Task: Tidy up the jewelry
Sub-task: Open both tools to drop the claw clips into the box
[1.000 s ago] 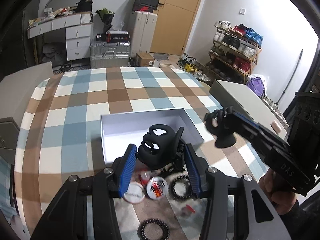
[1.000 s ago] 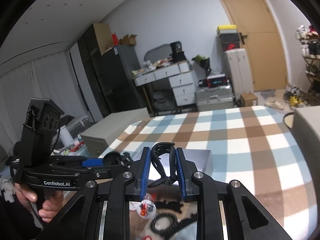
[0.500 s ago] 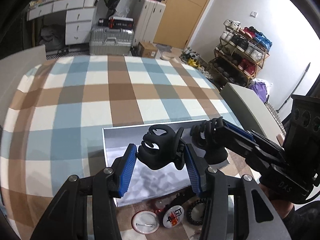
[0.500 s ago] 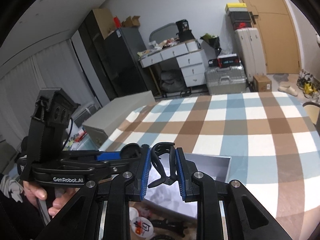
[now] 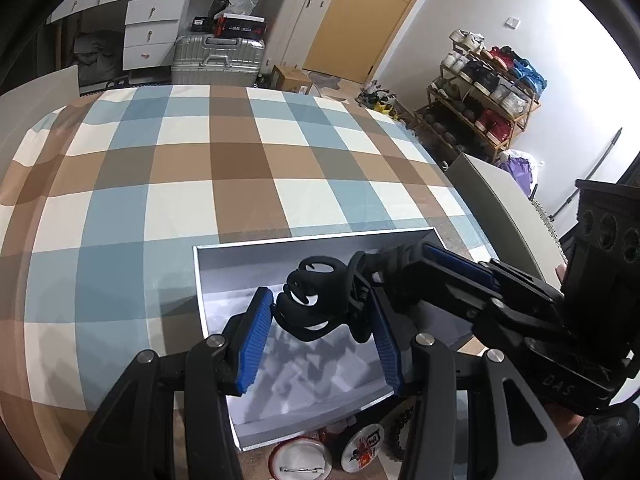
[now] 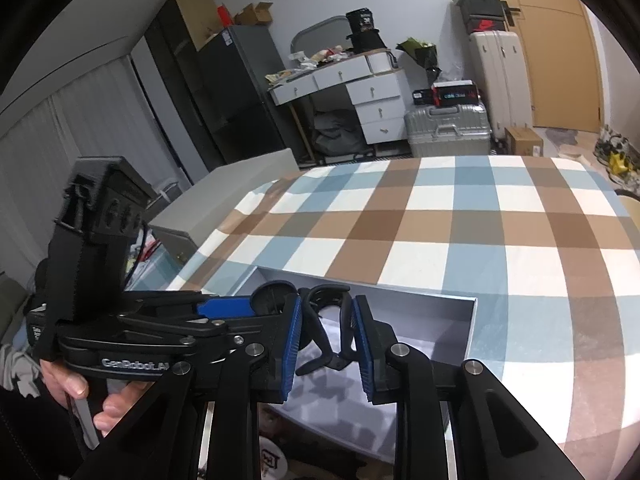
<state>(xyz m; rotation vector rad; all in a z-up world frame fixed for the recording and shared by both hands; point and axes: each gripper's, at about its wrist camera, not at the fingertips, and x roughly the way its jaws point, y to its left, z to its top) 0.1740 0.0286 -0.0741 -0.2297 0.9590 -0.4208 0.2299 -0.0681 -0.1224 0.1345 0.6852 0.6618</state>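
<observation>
My left gripper (image 5: 318, 340) is shut on a black hair claw clip (image 5: 320, 304) and holds it over the open grey box (image 5: 224, 252). My right gripper (image 6: 326, 344) is shut on a second black claw clip (image 6: 328, 328), also over the grey box (image 6: 452, 312). In the left wrist view the right gripper (image 5: 384, 264) reaches in from the right, its tips close beside the left one's clip. In the right wrist view the left gripper's blue pads (image 6: 224, 306) lie just left of my fingers. The box floor looks bare and white.
The box sits on a blue, brown and white checked tablecloth (image 5: 200, 168). Round pin badges (image 5: 300, 460) and a dark bead bracelet (image 5: 400, 428) lie in front of the box's near wall. A grey chair back (image 5: 500, 200) stands at the table's right edge.
Both grippers have moved forward with their clips, from above the badges and bracelets to above the inside of the box. Both have come lower and closer together.
</observation>
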